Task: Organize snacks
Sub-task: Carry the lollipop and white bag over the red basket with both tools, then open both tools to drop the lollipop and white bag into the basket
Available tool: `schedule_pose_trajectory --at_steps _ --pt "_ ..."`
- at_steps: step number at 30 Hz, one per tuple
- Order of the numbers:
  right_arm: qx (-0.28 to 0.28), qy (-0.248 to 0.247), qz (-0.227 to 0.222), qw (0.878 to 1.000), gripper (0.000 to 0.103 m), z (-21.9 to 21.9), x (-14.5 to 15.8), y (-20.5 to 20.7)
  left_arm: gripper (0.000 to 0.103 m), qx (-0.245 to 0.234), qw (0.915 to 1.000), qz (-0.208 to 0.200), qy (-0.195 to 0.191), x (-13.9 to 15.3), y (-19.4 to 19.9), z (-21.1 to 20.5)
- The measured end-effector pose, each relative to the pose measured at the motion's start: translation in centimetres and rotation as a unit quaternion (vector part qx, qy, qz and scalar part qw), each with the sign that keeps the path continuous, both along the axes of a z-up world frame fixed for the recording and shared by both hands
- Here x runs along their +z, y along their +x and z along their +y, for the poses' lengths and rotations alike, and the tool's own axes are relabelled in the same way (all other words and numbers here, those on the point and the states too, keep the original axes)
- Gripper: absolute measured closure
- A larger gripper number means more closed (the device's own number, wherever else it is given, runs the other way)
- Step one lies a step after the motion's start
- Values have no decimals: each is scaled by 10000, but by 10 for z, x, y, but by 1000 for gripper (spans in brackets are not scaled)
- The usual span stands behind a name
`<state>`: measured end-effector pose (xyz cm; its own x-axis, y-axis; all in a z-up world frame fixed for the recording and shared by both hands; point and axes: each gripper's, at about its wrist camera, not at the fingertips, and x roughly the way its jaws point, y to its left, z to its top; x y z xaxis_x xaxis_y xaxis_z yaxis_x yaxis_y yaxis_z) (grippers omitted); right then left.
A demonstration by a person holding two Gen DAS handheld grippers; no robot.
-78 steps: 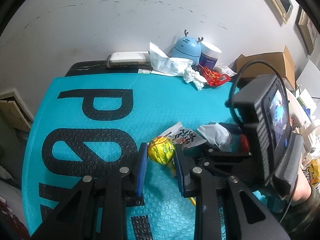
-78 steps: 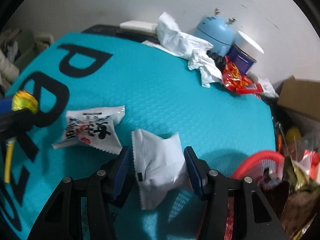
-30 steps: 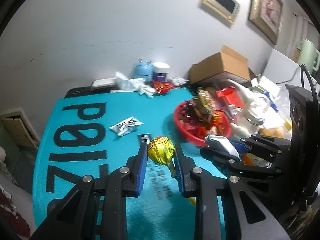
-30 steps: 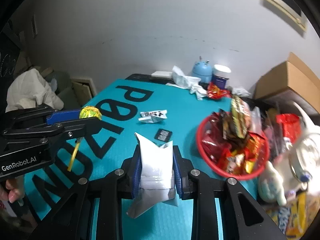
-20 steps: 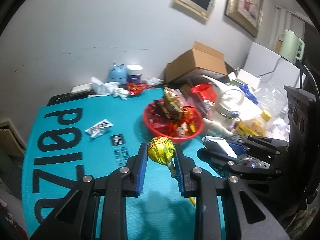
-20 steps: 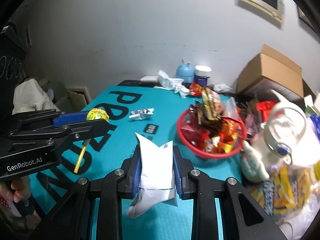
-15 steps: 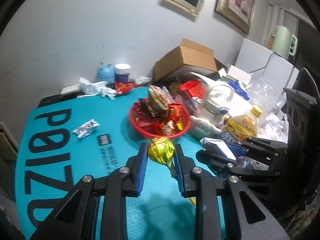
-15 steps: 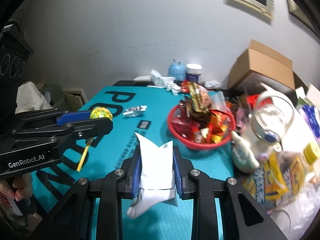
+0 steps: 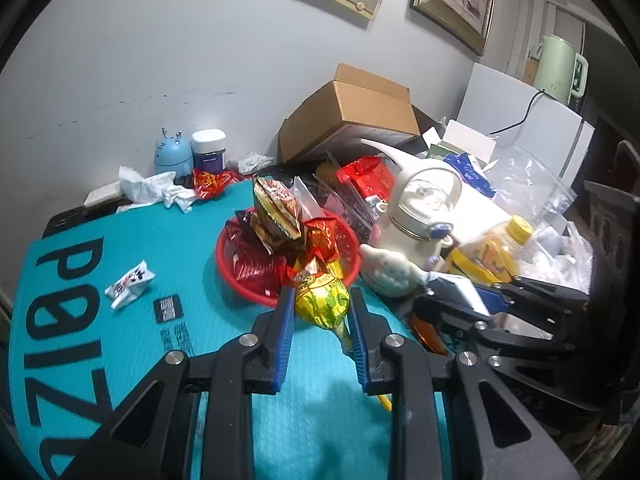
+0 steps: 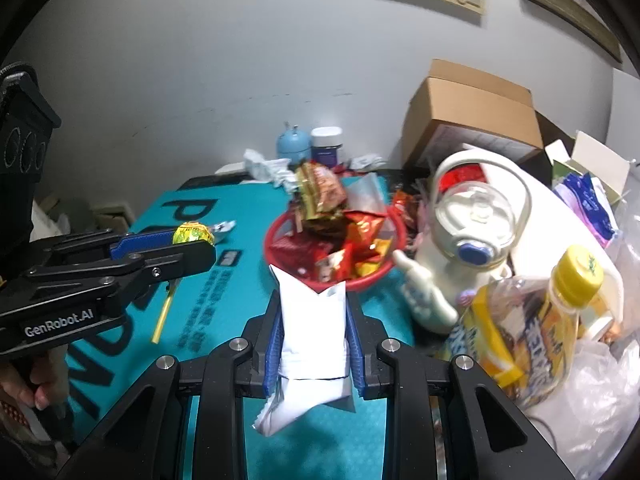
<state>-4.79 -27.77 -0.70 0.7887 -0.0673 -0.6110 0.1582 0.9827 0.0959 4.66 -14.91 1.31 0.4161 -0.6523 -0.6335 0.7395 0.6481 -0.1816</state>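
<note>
The left hand-held gripper [image 9: 321,312] is clenched on a round yellow foil-wrapped lollipop [image 9: 322,305], low centre of its view, just short of the heaped red plastic basket [image 9: 240,276]. The right hand-held gripper [image 10: 313,334] grips a white crinkled snack sachet [image 10: 312,332] below that basket; each should clear the rim and release over a low spot, or the pile may spill.

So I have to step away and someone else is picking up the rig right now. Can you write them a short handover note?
Left tool: shut on the yellow lollipop, stick hanging below.
Right tool: shut on the white packet.
Both are held above the teal mat, near the red basket, which is already piled with snacks.
Done: both items picked up.
Left: drop both into the basket, then fetch the small white snack pack lying on the mat.
</note>
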Motion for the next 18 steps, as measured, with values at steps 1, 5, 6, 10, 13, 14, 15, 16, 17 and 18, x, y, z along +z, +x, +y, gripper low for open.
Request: schedule_pose_trajectory --at_steps 1,5,6,10,13,14,15,16,17,18 --pt "-36 2 -26 10000 75 -3 0 2 78 -9 10000 19 7 -2 4 -4" --pt "-126 1 -98 9999 75 -14 0 14 78 -12 10000 14 -59 -10 19 -16" --pt "-128 7 -106 9999 75 -16 -1 18 78 5 10000 -26 -87 -12 23 -19" --pt "-144 -12 -138 9998 75 -22 -4 30 78 64 9998 -81 -169 -20 40 -31" --pt "-152 -11 -133 9998 75 -25 -9 38 78 169 9995 -87 -247 -30 55 -37" --pt "-146 7 -123 9998 75 -27 -11 41 78 200 9994 -107 -263 -32 58 -39" --pt "-137 23 -109 9998 75 -28 -13 44 78 236 9992 -148 -283 -36 62 -40" --pt "-132 32 -97 9999 75 -29 -15 46 78 249 9991 -176 -281 -38 64 -42" --pt "-125 32 -78 9999 75 -30 -17 48 78 261 9990 -207 -281 -41 66 -43" --pt "-117 19 -64 9999 75 -31 -18 50 78 260 9990 -231 -287 -42 67 -45"
